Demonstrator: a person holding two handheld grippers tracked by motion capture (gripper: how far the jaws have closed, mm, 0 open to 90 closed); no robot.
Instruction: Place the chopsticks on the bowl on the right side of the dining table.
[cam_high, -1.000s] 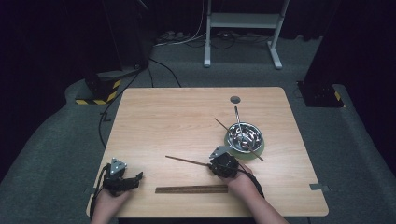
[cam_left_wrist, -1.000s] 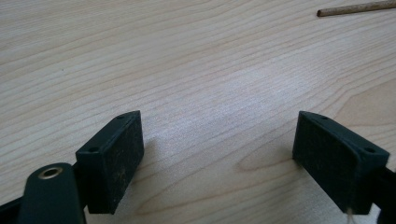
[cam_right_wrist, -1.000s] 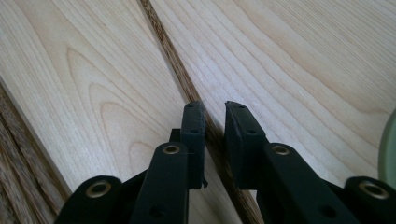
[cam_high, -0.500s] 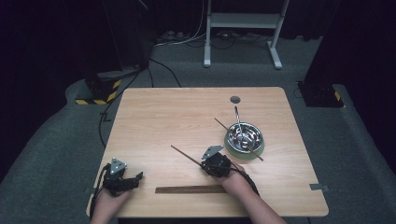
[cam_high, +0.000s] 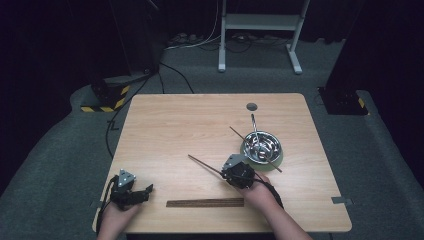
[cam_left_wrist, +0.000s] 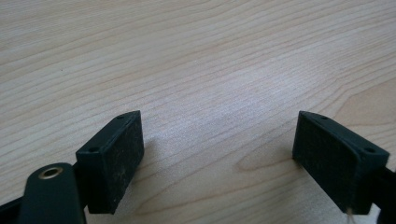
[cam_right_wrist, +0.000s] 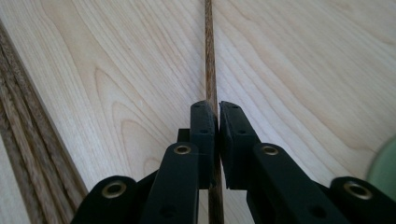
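While the right gripper pinches a thin, dark-brown chopstick between its closed jaws, the stick runs straight ahead over the pale wood table, toward its middle. A second chopstick leans across the steel bowl just beyond. A dark wooden strip lies near the front edge. The left gripper rests spread wide, empty.

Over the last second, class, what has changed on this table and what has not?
The right gripper, shut on a chopstick, carried it toward the table's far side. The left gripper, jaws apart, the bowl and the wooden strip stayed put.
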